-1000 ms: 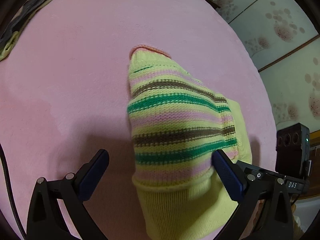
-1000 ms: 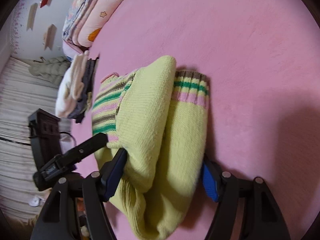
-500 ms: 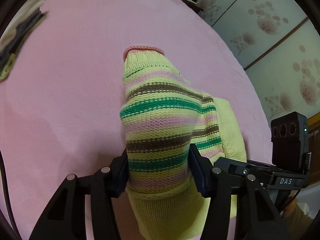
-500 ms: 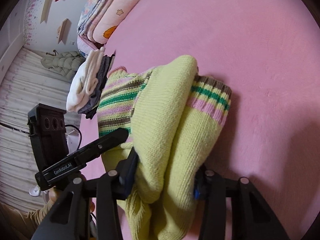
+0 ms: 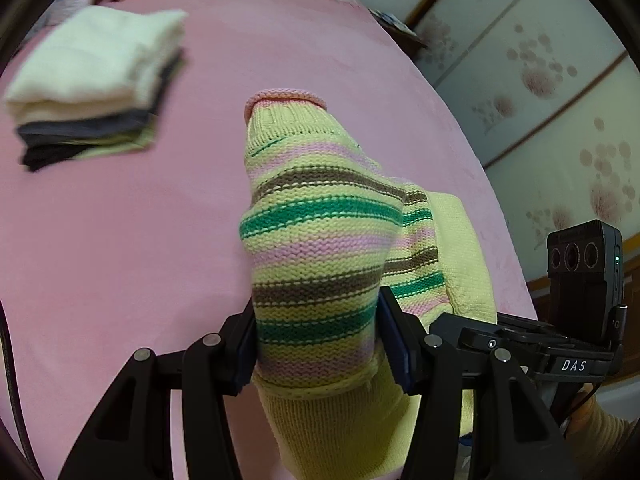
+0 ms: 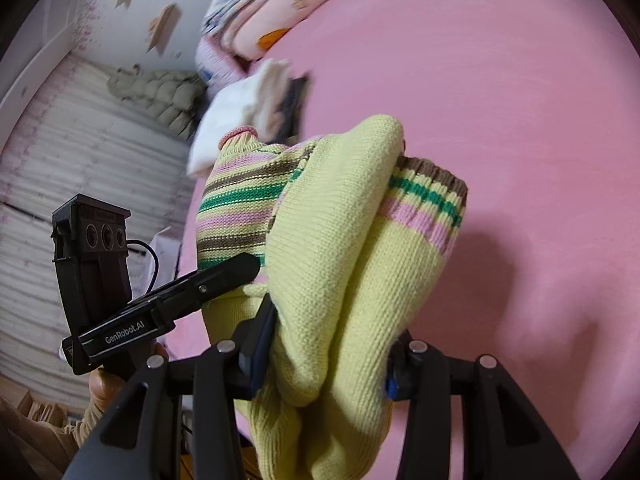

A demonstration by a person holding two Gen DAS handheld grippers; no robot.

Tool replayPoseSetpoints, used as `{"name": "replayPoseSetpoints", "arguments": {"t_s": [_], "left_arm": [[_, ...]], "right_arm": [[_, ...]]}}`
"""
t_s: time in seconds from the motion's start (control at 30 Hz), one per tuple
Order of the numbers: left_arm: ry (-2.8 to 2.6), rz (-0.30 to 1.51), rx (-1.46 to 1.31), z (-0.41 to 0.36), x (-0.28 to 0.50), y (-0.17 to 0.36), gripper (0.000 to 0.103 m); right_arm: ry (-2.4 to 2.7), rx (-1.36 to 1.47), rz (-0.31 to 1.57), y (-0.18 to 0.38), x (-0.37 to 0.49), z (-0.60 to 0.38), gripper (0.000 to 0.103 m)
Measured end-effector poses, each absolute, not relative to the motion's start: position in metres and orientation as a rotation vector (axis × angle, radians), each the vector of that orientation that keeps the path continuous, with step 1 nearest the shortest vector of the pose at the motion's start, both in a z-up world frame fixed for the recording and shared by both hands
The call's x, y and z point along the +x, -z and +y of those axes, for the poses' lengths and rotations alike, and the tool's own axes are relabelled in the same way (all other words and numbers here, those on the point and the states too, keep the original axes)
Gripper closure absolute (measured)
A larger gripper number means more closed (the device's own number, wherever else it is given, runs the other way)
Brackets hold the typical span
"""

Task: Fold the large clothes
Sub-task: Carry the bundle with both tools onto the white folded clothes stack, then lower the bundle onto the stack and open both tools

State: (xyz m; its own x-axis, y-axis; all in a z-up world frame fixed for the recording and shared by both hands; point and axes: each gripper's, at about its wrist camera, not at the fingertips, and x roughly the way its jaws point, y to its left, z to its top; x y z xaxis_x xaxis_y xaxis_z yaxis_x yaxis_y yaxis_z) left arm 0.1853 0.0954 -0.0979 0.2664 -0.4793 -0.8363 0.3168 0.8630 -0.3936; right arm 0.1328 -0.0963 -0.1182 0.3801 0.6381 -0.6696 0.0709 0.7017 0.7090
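Observation:
A folded yellow knit sweater (image 5: pixel 320 240) with green, brown and pink stripes is held up above the pink bed sheet (image 5: pixel 120 240). My left gripper (image 5: pixel 320 344) is shut on its striped end. In the right wrist view my right gripper (image 6: pixel 328 352) is shut on the plain yellow bundle of the same sweater (image 6: pixel 344 240), with a striped cuff (image 6: pixel 428 204) on the right. The left gripper (image 6: pixel 224 276) shows there, clamped on the sweater's left side.
A stack of folded clothes (image 5: pixel 92 88), white on top and dark below, lies at the bed's far left; it also shows in the right wrist view (image 6: pixel 248 108). Folded quilts (image 6: pixel 272 12) lie at the head. Sliding doors (image 5: pixel 540 80) stand on the right.
Both grippers closed on the sweater and lifted it off the bed. The views have tilted up, and the stack of folded clothes has come into sight.

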Motion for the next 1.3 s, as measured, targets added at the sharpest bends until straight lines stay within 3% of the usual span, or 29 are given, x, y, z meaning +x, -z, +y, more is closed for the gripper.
{"name": "replayPoseSetpoints", "arguments": {"t_s": [0.23, 0.47, 0.67, 0.87, 0.93, 0.97, 1.03, 1.1, 1.3], "left_arm": [[0.469, 1.077, -0.125, 0.188, 0.233, 0.016, 0.05], [0.44, 0.989, -0.026, 0.255, 0.367, -0.028, 0.049], [0.432, 0.964, 0.005, 0.287, 0.492, 0.0, 0.049], [0.355, 1.079, 0.037, 0.286, 0.582, 0.085, 0.047], [0.33, 1.083, 0.049, 0.283, 0.594, 0.104, 0.039], [0.312, 1.061, 0.066, 0.281, 0.597, 0.109, 0.029], [0.279, 1.016, 0.122, 0.274, 0.6, 0.113, 0.018], [0.256, 0.993, 0.16, 0.264, 0.6, 0.113, 0.011], [0.245, 0.962, 0.18, 0.263, 0.609, 0.117, 0.006]], "right_arm": [[-0.542, 0.619, 1.08, 0.041, 0.22, -0.003, 0.06], [-0.567, 0.598, 0.985, 0.013, 0.35, 0.067, 0.06], [-0.552, 0.61, 0.951, 0.043, 0.478, 0.11, 0.059], [-0.449, 0.573, 1.047, 0.118, 0.553, 0.139, 0.057], [-0.415, 0.558, 1.101, 0.144, 0.565, 0.143, 0.053], [-0.399, 0.557, 1.128, 0.154, 0.568, 0.143, 0.048], [-0.364, 0.557, 1.118, 0.16, 0.567, 0.138, 0.032], [-0.366, 0.542, 1.107, 0.157, 0.563, 0.132, 0.032], [-0.337, 0.389, 1.081, 0.137, 0.534, 0.13, 0.032]]}}
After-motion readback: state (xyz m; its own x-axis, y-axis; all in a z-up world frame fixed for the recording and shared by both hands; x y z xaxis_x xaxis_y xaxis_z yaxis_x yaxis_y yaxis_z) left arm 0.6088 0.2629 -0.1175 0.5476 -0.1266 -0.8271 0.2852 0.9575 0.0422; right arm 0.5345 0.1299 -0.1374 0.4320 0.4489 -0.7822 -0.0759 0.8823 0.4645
